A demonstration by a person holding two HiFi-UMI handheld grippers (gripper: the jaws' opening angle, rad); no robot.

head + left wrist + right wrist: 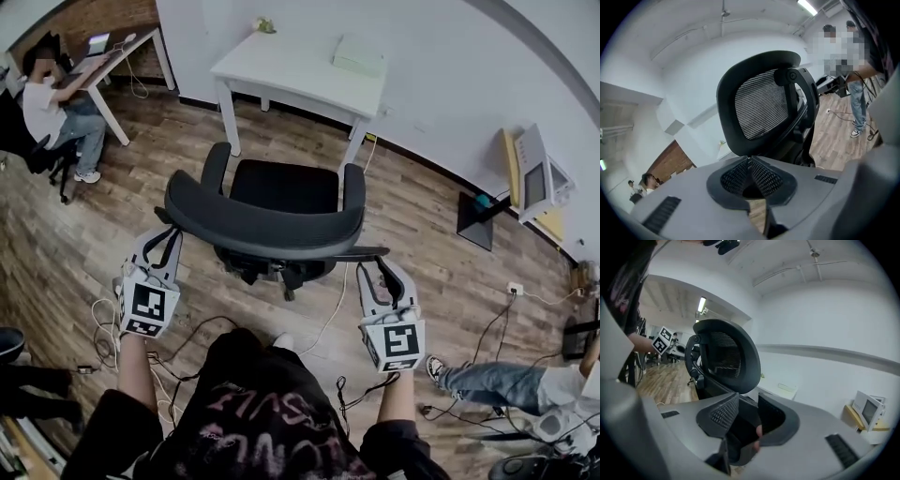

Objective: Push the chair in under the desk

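Flanking the backrest point(262, 228), one unit on each side:

- Left gripper point(161, 236): jaws pressed together, empty, level with the backrest's left end.
- Right gripper point(379, 268): jaws spread, pinching nothing, beside the backrest's right end.
- Chair point(284, 187): black, standing on the wood floor point(427, 211) just short of the desk point(281, 67). The seat faces the desk and is not yet under it.

Handling, as judged:

- The chair is fairly heavy but should roll easily on a hard floor.
- It will likely swivel if pushed on one side only.
- The mesh point(761, 107) is soft and gives, while the rim point(723, 101) is stiff.
- Contact is best on the rim's two outer ends, both units pressing evenly, with no pinch needed.
- Cables point(211, 323) lie behind the chair, clear of its path to the desk.
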